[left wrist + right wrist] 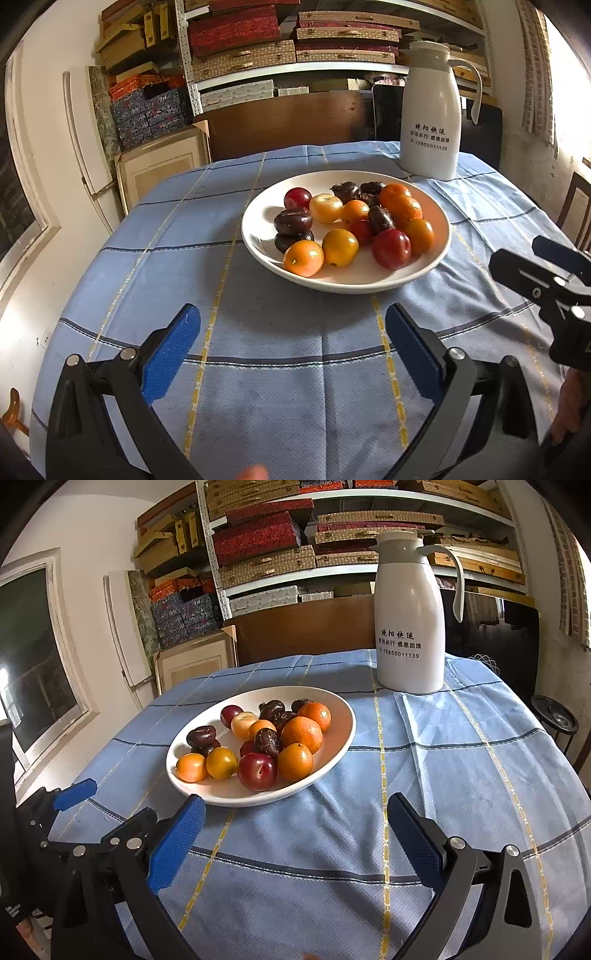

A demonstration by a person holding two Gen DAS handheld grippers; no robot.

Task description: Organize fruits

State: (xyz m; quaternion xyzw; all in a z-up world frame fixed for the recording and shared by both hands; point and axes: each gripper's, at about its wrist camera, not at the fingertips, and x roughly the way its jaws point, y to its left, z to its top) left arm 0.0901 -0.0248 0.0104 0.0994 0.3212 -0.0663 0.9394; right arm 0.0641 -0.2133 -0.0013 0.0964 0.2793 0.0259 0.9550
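Note:
A white plate [258, 243] [332, 709] sits mid-table, piled with several fruits: oranges [400, 206] [301, 734], red plums [390, 248] [257, 771], yellow fruits [340, 246] [221, 762] and dark wrinkled ones [293, 220] [268, 741]. My left gripper [293, 347] hovers open over the cloth in front of the plate, with nothing between its blue pads. My right gripper [295, 834] is open too, near the plate's front right rim. In the left wrist view the right gripper [543, 273] shows at the right edge. The left gripper [74, 794] shows at the left edge of the right wrist view.
A blue checked tablecloth [280, 369] [443, 775] covers the table. A tall white thermos jug [430, 114] [410, 620] stands behind the plate at the far right. Shelves of boxes [295, 48] line the back wall. A chair [576, 206] stands at the table's right side.

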